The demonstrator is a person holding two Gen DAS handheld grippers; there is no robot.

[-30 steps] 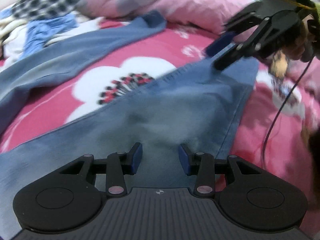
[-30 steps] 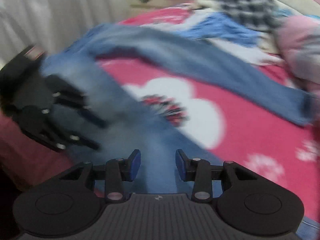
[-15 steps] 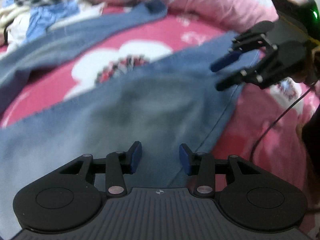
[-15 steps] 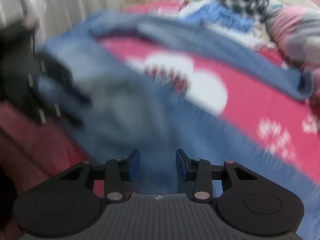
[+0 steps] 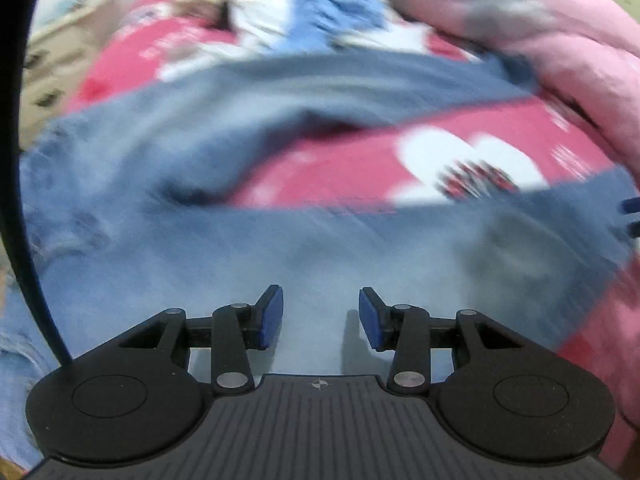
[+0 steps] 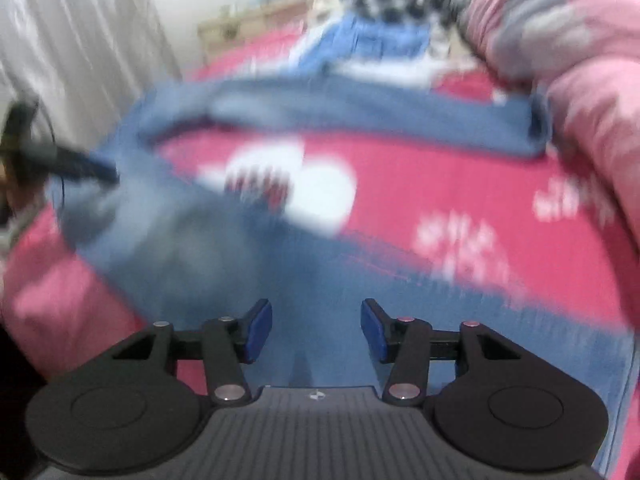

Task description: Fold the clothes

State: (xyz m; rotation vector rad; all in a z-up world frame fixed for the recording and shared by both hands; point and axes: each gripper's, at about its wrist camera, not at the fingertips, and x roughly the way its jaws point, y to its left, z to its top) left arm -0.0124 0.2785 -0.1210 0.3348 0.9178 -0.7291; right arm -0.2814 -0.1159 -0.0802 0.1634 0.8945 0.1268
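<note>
Pink floral bedspread (image 5: 344,168) carries blue jeans (image 5: 248,256) beneath both released grippers, left gripper (image 5: 321,316), right gripper (image 6: 317,330) just widened.

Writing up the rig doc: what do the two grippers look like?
Both match: the left gripper and the right gripper have black linkage arms with silver pivot pins, blue finger pads, round black discs either side and a ribbed grey body with a small crosshair mark. A black cable trails past the left one.

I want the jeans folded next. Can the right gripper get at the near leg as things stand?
Probably yes: the right gripper stands open just over the jeans, nothing lying between.
</note>
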